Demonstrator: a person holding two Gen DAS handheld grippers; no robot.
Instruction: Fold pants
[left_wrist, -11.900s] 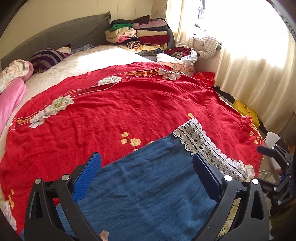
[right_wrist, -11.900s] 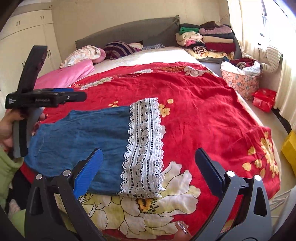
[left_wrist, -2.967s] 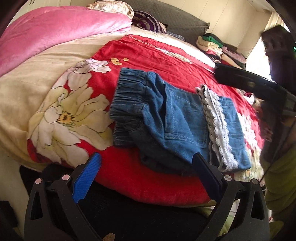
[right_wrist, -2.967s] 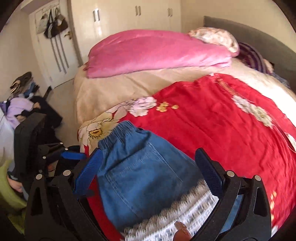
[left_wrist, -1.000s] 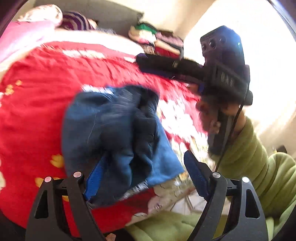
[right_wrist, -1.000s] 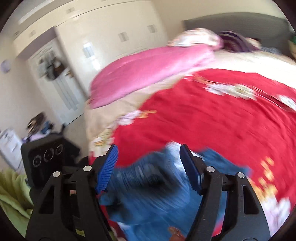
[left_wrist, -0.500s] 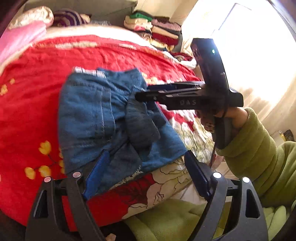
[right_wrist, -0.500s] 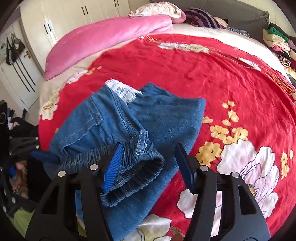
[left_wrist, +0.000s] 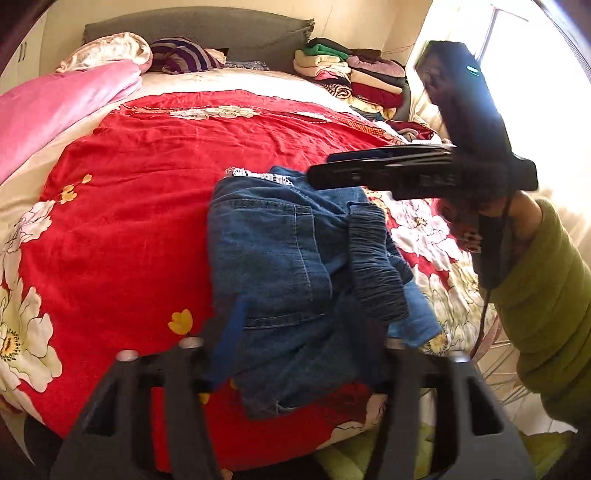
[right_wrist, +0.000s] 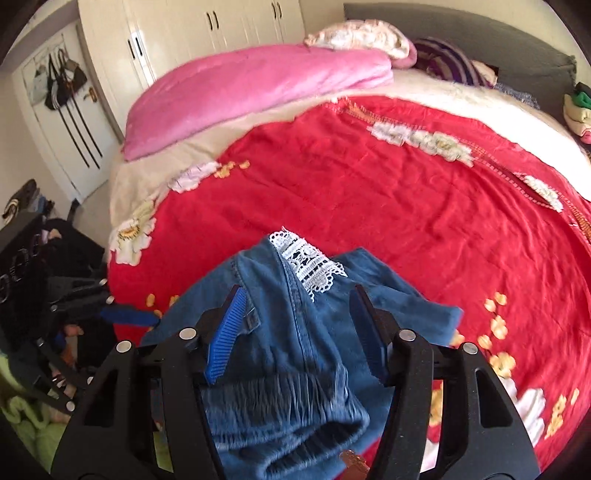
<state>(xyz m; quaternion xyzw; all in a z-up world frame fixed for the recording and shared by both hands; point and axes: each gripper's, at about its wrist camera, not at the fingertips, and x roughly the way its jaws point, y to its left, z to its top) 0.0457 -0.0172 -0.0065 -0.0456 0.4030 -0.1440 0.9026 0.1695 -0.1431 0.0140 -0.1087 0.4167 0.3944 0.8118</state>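
Blue denim pants (left_wrist: 280, 258) with a white lace hem (right_wrist: 306, 266) lie folded in a bundle near the front edge of the red flowered bedspread (left_wrist: 129, 221). My left gripper (left_wrist: 299, 332) is closing on the near edge of the bundle, and its blurred pads touch the denim on both sides. My right gripper (right_wrist: 295, 325) hangs low over the far part of the pants (right_wrist: 295, 362), its jaws half apart astride a denim ridge without pinching it. The gathered waistband (right_wrist: 280, 406) lies under its body. From the left wrist, the right gripper (left_wrist: 314, 177) reaches in from the right.
A pink quilt (right_wrist: 258, 85) and pillows (left_wrist: 181, 55) lie at the head of the bed. Folded clothes (left_wrist: 351, 74) are stacked at the far right corner. The person's green sleeve (left_wrist: 543, 295) is at the right. White wardrobe doors (right_wrist: 221, 22) stand beyond the bed.
My left jaws have narrowed from wide apart onto the near edge of the pants. The right gripper has dropped and moved along the bundle, from the waistband towards the lace hem.
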